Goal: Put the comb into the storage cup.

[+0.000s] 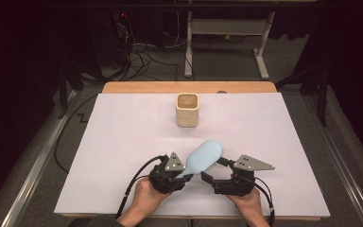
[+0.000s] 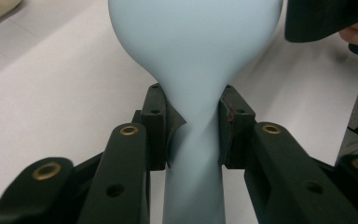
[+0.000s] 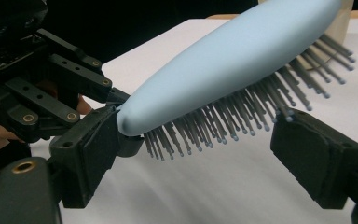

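Near the front edge of the white table surface (image 1: 123, 142), a pale blue plastic hairbrush with dark bristles (image 1: 204, 157) is held up off the table between the two hand-held tools. The left gripper (image 1: 178, 178) is clamped on the brush handle: in the left gripper view its two black jaws press against either side of the narrow neck of the brush (image 2: 193, 107), just below where the handle widens into the oval head. The brush head slants away from the person and to the right in the high view, with its smooth back turned up and its bristles facing down and to the right.

The right gripper (image 1: 212, 171) sits just beside the brush head, on its bristle side. In the right gripper view its jaws stand apart, one near the rounded end of the brush (image 3: 233, 60) and the other under the bristle tips at the far end; the brush lies between them, and neither pad is seen pressing on it. A hand (image 1: 144, 196) holds each tool from below.

Farther back, at the middle of the table and well apart from the brush, stands a beige square-sided cup (image 1: 187, 109), upright with its opening upward.
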The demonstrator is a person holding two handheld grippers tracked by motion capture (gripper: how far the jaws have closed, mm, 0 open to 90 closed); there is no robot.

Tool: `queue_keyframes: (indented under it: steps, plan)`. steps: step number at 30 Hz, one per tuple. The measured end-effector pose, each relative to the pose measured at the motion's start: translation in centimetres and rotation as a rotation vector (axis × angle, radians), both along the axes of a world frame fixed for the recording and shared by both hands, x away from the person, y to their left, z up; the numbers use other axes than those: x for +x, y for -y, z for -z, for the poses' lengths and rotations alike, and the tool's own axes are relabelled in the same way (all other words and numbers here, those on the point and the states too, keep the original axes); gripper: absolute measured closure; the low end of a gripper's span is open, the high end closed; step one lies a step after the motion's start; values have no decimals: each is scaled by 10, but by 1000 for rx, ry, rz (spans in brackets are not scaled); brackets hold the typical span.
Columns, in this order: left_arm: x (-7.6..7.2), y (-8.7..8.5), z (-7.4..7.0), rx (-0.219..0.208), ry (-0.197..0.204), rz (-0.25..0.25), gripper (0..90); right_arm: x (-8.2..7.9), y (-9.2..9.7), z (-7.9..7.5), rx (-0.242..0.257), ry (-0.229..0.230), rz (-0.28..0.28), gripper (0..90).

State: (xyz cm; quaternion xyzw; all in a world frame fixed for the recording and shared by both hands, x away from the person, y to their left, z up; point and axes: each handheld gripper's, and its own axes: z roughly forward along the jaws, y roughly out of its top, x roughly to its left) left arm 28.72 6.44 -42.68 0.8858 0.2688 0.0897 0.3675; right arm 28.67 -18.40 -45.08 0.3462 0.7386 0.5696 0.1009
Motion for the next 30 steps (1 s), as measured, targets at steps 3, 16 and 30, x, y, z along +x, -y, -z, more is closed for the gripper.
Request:
queue_keyframes:
  steps: [3,16,30]
  plan:
    - [-1,1,0,0,8,-3,687,1,-3,1,-1,-9,-5,163]
    - [-5,5,0,24,34,14,687,7,-17,3,0,-38,-22,159]
    - [-10,9,0,23,56,22,686,12,-22,3,51,-76,-11,170]
